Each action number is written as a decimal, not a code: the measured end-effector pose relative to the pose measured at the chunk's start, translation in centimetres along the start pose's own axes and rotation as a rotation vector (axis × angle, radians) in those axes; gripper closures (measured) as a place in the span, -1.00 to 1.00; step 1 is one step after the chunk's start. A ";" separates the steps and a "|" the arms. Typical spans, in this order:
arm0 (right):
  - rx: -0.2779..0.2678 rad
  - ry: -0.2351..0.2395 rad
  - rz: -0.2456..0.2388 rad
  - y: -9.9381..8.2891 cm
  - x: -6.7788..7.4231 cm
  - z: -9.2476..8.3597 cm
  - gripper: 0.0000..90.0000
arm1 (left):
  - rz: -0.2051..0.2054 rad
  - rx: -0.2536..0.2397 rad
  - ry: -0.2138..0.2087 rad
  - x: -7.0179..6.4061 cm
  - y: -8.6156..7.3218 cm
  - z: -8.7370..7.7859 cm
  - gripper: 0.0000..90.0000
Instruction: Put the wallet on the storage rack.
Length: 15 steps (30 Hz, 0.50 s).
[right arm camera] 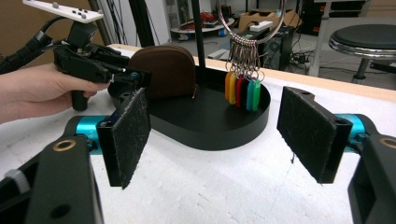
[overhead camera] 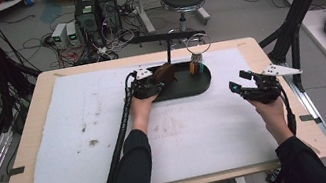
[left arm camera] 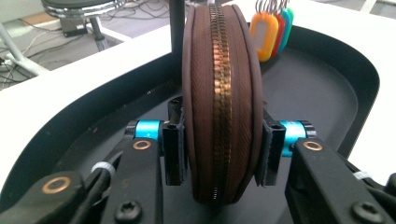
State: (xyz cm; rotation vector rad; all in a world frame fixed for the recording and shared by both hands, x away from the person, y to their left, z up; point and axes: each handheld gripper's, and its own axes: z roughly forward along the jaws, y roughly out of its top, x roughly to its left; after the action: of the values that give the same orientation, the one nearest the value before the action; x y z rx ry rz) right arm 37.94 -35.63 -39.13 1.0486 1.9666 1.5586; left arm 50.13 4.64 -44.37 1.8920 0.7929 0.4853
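From above, your left gripper [overhead camera: 159, 85] was at the left end of the black oval tray [overhead camera: 203, 84], with the brown zip pouch [overhead camera: 164, 72] standing on edge between its jaws; your right gripper [overhead camera: 241, 86] hovered over the white mat [overhead camera: 81, 131], well apart from the tray.

In the left gripper view, the pouch [left arm camera: 222, 102] stood upright in the tray [left arm camera: 322, 88], zip facing you, both pads [left arm camera: 173, 151] touching its sides, so you were gripping it. The coloured key tags [left arm camera: 271, 32] hung behind it.

In the right gripper view, your right jaws stood wide open with nothing between them, facing the tray [right arm camera: 210, 126], the pouch [right arm camera: 163, 72] and the tags [right arm camera: 243, 93].
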 end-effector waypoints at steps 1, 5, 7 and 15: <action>0.002 0.001 0.001 0.0 0.0 0.0 -0.42 | -0.001 0.004 -0.002 0.0 0.0 0.0 0.26; -0.004 -0.001 0.001 0.0 0.0 -0.1 -0.42 | 0.004 0.003 0.004 -0.1 0.1 -0.1 0.20; -0.003 -0.001 0.003 0.0 0.0 -0.2 -0.42 | 0.002 0.009 0.014 0.0 0.1 -0.2 0.10; 0.000 0.000 0.000 0.0 -0.1 -0.1 -0.42 | -0.029 0.041 0.014 0.3 0.7 -1.3 -0.44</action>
State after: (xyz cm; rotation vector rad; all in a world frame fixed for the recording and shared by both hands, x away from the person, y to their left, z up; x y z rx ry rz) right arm 37.87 -35.76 -39.13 1.0491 1.9658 1.5587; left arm 49.76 5.51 -43.23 1.9138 0.8437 0.4684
